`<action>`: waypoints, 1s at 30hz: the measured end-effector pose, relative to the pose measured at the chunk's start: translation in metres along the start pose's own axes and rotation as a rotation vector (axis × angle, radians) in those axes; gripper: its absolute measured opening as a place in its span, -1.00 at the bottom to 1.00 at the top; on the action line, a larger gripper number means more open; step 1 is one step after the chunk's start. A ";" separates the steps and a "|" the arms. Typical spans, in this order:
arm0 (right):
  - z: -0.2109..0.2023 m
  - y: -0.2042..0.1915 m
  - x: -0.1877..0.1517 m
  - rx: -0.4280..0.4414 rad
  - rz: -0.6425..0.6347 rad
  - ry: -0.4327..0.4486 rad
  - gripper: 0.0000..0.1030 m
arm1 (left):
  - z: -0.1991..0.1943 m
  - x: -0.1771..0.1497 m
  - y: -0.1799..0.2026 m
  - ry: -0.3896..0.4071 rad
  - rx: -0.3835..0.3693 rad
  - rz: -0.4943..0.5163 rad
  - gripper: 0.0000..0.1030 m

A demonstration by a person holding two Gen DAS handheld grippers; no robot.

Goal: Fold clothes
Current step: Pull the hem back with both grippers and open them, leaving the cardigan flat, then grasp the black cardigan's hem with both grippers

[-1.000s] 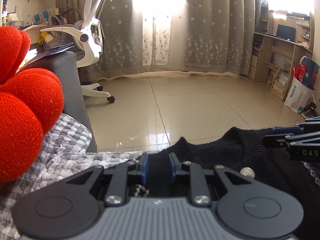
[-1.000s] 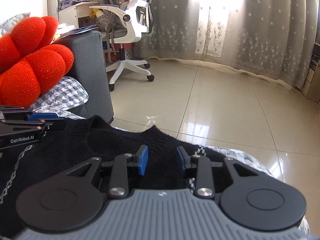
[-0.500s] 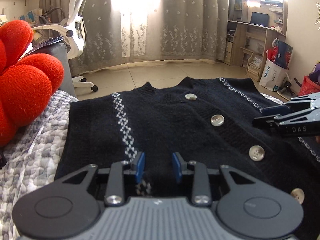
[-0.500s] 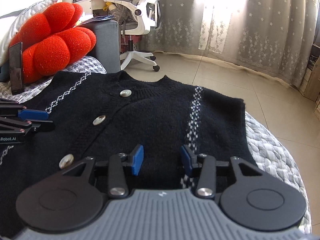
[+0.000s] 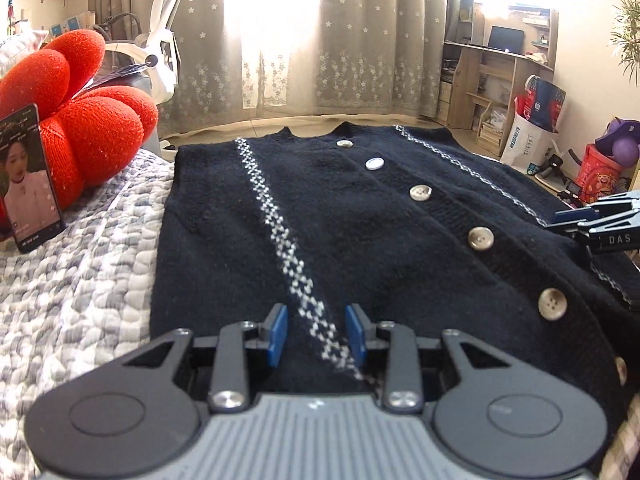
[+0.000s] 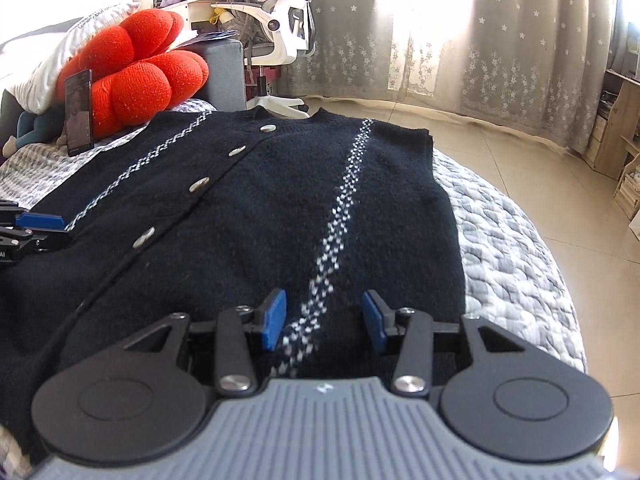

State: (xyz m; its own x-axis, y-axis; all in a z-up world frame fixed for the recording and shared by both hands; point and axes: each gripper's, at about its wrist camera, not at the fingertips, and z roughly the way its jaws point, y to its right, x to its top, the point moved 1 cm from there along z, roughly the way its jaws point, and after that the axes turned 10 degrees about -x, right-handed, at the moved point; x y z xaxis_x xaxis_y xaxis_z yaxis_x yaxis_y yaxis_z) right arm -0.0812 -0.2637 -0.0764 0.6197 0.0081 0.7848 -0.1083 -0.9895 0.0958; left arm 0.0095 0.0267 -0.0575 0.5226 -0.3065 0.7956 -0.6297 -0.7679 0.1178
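Note:
A black knit vest (image 5: 360, 240) with pale buttons and two white patterned stripes lies flat, front up, on a grey-white quilted cover (image 5: 80, 280), neck end far from me. My left gripper (image 5: 316, 336) stands open at the near hem, its blue pads on either side of the left stripe. My right gripper (image 6: 324, 322) is open at the hem over the other stripe on the vest (image 6: 260, 220). Each gripper shows side-on in the other's view: the right gripper (image 5: 592, 224) and the left gripper (image 6: 32, 228).
A red knotted cushion (image 5: 88, 132) sits at the far left with a lit phone (image 5: 28, 180) leaning on it. Beyond the quilt's edge (image 6: 512, 260) lies tiled floor, with a white office chair (image 6: 288, 20), curtains, wooden shelves (image 5: 492, 80) and bags (image 5: 532, 128).
The vest, bunched close under both grippers a second ago, now lies spread flat in full length. Both grippers drew back to its hem and their jaws widened.

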 end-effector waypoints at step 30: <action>-0.095 0.030 -0.067 0.127 0.166 -0.118 -0.08 | -0.108 -0.069 -0.007 -0.024 -0.198 -0.291 -0.12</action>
State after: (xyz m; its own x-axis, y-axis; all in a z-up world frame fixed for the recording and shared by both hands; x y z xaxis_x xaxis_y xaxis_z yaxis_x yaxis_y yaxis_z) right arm -0.1996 -0.2800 -0.0685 0.6891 -0.1656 0.7055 -0.1223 -0.9861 -0.1120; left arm -0.0846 0.1142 -0.0488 0.7085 -0.1061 0.6977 -0.5503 -0.7020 0.4521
